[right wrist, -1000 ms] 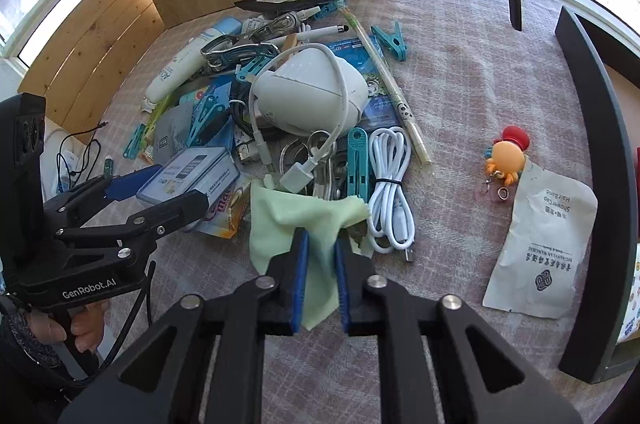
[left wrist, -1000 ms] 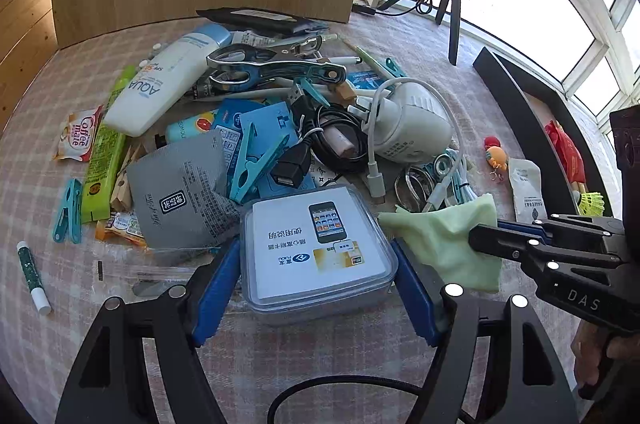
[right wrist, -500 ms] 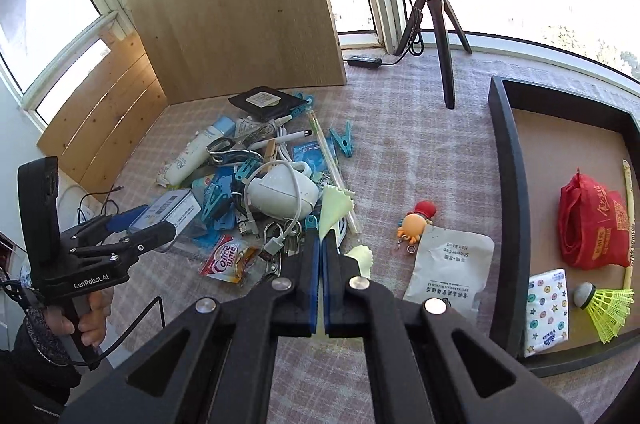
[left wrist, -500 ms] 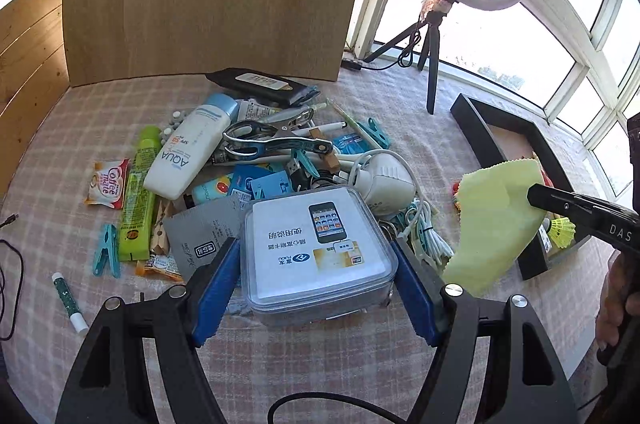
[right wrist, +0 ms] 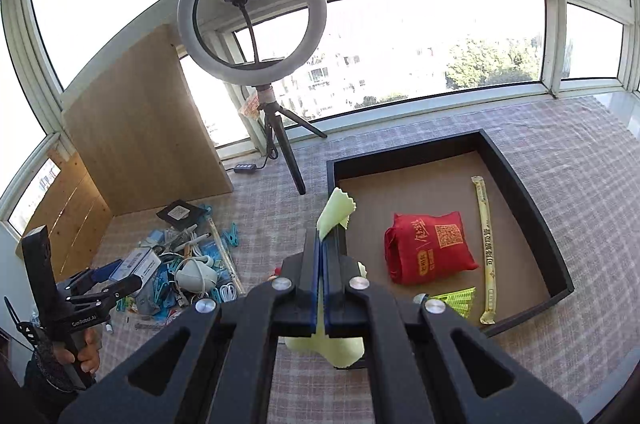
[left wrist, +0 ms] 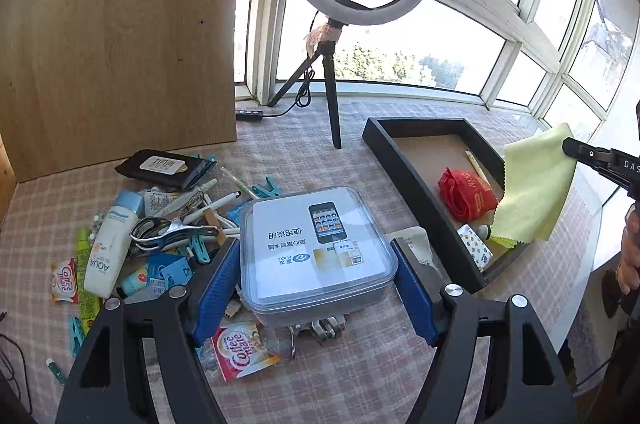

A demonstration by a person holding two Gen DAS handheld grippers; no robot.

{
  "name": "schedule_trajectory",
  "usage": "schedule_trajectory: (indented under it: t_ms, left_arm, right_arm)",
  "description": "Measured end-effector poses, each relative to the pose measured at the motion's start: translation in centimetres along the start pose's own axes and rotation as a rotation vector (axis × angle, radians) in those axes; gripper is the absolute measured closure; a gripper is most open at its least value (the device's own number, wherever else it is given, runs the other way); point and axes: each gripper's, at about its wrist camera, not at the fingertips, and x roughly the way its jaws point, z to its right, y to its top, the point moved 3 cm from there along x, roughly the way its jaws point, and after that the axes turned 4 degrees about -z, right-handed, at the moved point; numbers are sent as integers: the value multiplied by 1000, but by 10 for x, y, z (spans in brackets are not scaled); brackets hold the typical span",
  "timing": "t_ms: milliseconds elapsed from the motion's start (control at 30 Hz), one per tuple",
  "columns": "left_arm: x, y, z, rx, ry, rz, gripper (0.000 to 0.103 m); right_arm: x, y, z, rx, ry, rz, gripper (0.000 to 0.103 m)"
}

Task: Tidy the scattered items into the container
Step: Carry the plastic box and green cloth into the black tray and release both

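Hanging cloth (right wrist: 335, 213) pinched between right tongs (right wrist: 322, 244), over tray (right wrist: 556, 248)

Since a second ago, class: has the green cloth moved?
Yes. The cloth, shut in the right hand-held gripper, has risen off the pile and swung right, over the black tray.

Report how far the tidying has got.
Done: a red bag, a long wrapped stick and a few small items lie in the black tray. In hand: the right tool is shut on the yellow-green cloth over the tray's edge; the left tool grips the clear plastic box. Left: most of the clutter pile is on the table.
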Motion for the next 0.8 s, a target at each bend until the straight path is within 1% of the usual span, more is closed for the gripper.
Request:
schedule_trajectory:
  t_ms: [167,267,400,533,667,800]
  left_arm:
    - [15,24,50,36,-45,13,31]
    - [27,38,82,67,-34,33,31]
    - [55,58,124,67,-53,29,31]
    - [90,73,159,76,-35,13,31]
    - [123,84,192,92,-27,-10,31]
    - [148,95,217,124,-6,-15,31]
  right_arm:
    - [-13,11,57,40,-60,32,102]
    - [-13,18,88,43,-85,41,102]
    - [-3,26,130,40,-95,-1,102]
    - [14,27,165,28,-91,-54,102]
    - [36,22,187,18,-73,-111,102]
    - [54,17,195,-1,-55,-152,102]
